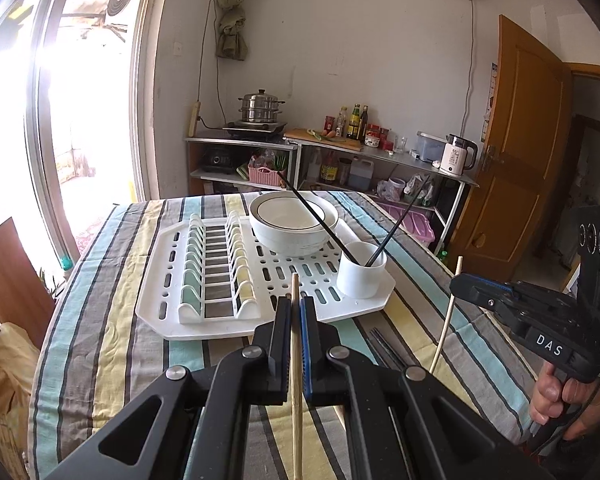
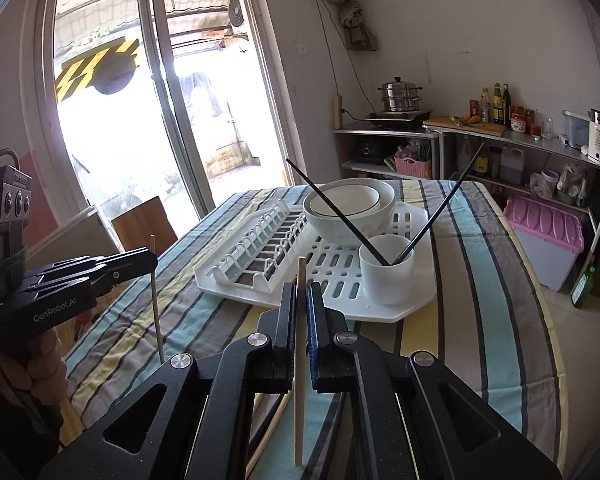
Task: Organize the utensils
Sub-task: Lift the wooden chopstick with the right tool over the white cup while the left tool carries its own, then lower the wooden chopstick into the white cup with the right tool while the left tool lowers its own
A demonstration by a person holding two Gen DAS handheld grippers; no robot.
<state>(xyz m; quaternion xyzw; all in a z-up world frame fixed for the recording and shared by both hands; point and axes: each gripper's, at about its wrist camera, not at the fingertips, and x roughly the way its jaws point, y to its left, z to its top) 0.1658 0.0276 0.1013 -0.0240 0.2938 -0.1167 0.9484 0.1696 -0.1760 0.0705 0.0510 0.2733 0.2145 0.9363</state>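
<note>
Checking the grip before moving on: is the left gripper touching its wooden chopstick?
Touching. The left wrist view shows the left gripper shut on the wooden chopstick, both pads pressing it.

Matt pale wooden chopsticks (image 1: 296,360), glossy white plastic drying rack (image 1: 156,308), smooth glazed ceramic bowl (image 1: 292,236), striped woven cotton tablecloth (image 1: 112,344), shiny steel steamer (image 1: 260,108)

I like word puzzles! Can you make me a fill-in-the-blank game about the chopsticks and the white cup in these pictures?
1. The white cup already holds ____ black chopsticks.
2. The left gripper is shut on a chopstick made of ____.
3. The white cup stands on the white ____, beside the stacked bowls.
4. The right gripper holds its wooden chopstick nearly ____.

Missing words: two; wood; drying rack; upright
</note>
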